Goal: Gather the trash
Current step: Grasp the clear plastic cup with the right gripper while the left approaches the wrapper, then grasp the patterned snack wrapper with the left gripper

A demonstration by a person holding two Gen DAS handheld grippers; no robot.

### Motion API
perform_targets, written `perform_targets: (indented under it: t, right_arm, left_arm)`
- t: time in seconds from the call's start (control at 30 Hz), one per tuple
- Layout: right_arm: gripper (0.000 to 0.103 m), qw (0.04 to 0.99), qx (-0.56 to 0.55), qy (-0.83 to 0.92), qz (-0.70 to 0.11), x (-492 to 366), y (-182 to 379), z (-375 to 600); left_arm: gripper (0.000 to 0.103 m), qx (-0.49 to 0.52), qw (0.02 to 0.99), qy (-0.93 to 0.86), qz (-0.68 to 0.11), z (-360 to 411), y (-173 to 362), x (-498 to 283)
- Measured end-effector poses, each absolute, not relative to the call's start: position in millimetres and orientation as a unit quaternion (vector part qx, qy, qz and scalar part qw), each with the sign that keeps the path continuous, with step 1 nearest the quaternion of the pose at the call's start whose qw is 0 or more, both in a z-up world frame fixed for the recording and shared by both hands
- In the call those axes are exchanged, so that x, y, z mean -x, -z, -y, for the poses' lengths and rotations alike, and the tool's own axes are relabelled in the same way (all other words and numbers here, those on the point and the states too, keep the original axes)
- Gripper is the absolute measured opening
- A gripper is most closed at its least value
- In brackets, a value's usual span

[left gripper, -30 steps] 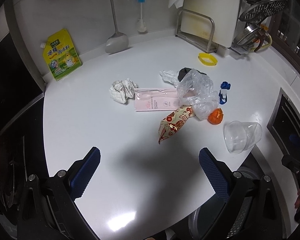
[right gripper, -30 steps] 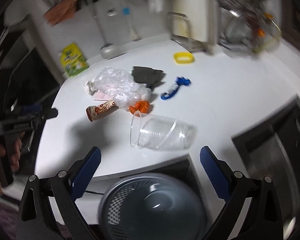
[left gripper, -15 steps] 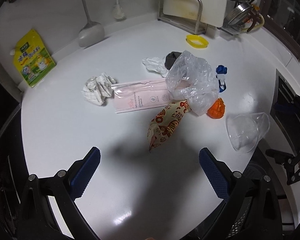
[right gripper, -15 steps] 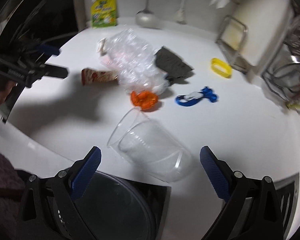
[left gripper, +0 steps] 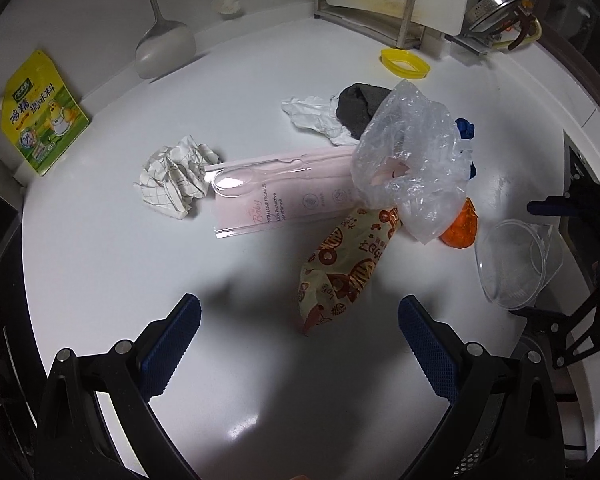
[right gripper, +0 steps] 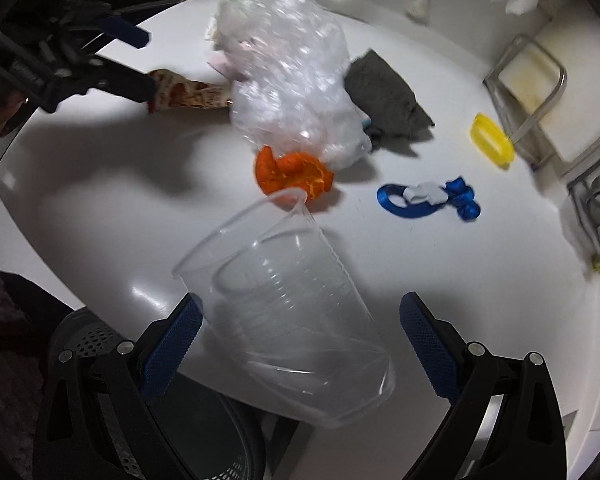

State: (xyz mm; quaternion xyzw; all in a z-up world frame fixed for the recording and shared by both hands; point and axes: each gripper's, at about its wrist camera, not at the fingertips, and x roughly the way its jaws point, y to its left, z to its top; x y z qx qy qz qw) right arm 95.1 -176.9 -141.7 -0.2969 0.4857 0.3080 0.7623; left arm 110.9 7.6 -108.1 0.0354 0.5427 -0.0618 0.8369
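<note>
Left gripper (left gripper: 299,330) jaws wide apart above snack wrapper (left gripper: 346,264).

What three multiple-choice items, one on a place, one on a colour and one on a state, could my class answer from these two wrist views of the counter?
1. Where does the clear plastic cup lie?
A. Between the right gripper's fingers
B. Beside the yellow pouch
C. On the rack

2. What colour is the peel by the cup's rim?
A. Green
B. Orange
C. Pink

3. How do the left gripper's fingers stand?
A. Shut on the snack wrapper
B. Shut on nothing
C. Open, holding nothing

Answers: 1 A, the cup lies on its side between the blue pads; 2 B, it is bright orange; 3 C, the pads are wide apart, short of the snack wrapper.
</note>
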Motion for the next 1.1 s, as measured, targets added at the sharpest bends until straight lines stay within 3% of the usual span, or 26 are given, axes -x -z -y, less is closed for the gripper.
perform_targets:
  t: [0.07,0.1,0.3,0.33,0.37,0.5,0.57,0.67,1.03,1.1]
  right_arm:
    - [0.073,0.758,0.27,-0.313,-0.504,-102.5,145.5,180.0]
    - [0.069,0.759,0.261,-0.312,-0.508,-105.3,146.7,181.7]
    - [0.064,0.768,0.217,-0.31,-0.517,-114.7,145.7,187.6]
    - [0.043,0.77,0.207,-0.308,-0.519,-116.8,143.9,189.3]
    - [0.036,0.773,0.195,-0.308,-0.519,-117.7,142.4,191.5]
    - [0.036,0.791,0.145,-0.29,-0.519,-125.9,134.4,203.0]
    - [0.036,0.794,0.136,-0.285,-0.519,-127.1,132.6,205.7]
    - [0.036,0.799,0.12,-0.286,-0.516,-124.3,127.2,209.1]
    - [0.036,0.813,0.089,-0.281,-0.502,-89.1,109.2,206.0]
    - [0.036,0.817,0.082,-0.275,-0.501,-82.5,107.1,208.6]
  left_arm:
    - [0.097,-0.034,0.836,0.06,-0.544,-9.0,109.3,-111.4]
    - [0.097,-0.034,0.836,0.06,-0.545,-9.5,110.1,-111.8]
    - [0.097,-0.038,0.837,0.063,-0.543,-8.5,113.5,-113.9]
    - [0.097,-0.04,0.837,0.064,-0.541,-7.2,113.8,-114.2]
    - [0.096,-0.045,0.838,0.064,-0.54,-5.6,113.9,-114.1]
    - [0.095,-0.054,0.84,0.075,-0.535,0.1,116.5,-115.5]
    - [0.081,-0.055,0.839,0.081,-0.536,2.5,118.0,-117.7]
    - [0.068,-0.06,0.833,0.091,-0.543,5.7,123.9,-122.0]
    - [0.067,-0.086,0.83,0.095,-0.543,10.6,145.5,-133.6]
    - [0.054,-0.077,0.833,0.103,-0.538,8.3,145.7,-130.9]
